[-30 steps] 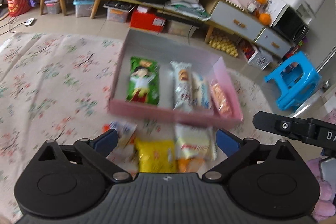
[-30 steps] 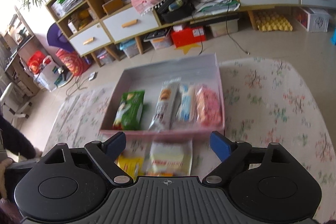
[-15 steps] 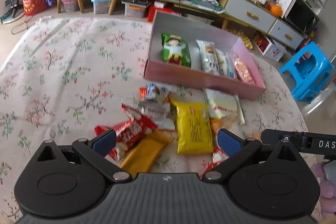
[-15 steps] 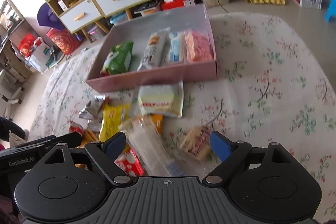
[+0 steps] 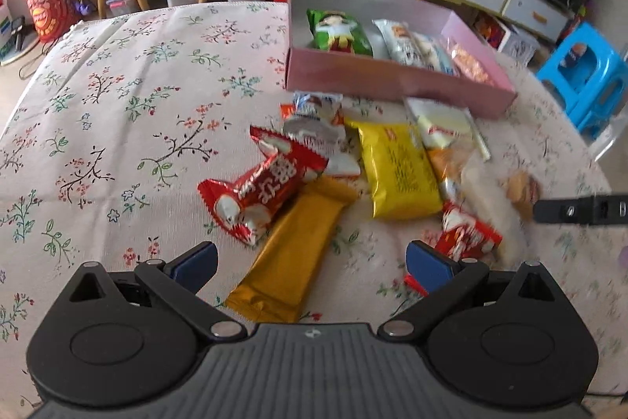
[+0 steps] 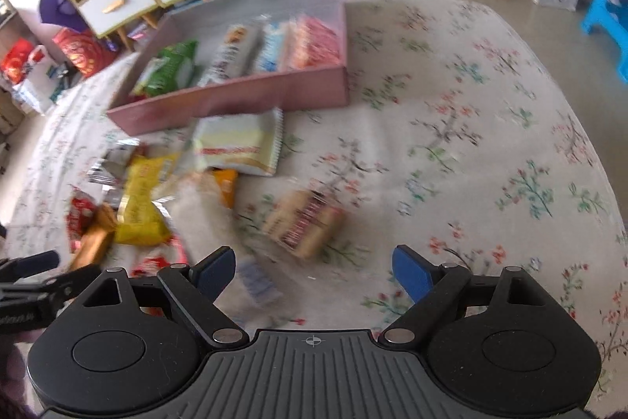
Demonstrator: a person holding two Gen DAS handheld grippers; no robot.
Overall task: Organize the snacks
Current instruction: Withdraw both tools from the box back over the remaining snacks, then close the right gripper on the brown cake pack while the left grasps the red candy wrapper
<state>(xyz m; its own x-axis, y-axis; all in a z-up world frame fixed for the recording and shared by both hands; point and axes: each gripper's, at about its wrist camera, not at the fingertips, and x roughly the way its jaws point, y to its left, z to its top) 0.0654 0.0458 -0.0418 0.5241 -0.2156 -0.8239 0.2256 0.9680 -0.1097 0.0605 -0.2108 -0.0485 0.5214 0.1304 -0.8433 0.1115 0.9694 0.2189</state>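
While four packets already lie in the pink box (image 5: 392, 77), both grippers have pulled back from it, spread wide and empty: left gripper (image 5: 310, 258) over the gold bar (image 5: 290, 254), right gripper (image 6: 314, 271) near the biscuit pack (image 6: 304, 222), suggesting another pick-up.

one pink box (image 5: 396, 81) holds four snack packets: one green (image 5: 339, 34), two pale (image 5: 396, 40), one pink-orange (image 5: 469, 63). loose on the cloth lie two red packets (image 5: 263, 183), one yellow (image 5: 398, 169), one gold bar (image 5: 292, 246), one cream packet (image 5: 445, 124), one biscuit pack (image 6: 304, 222).
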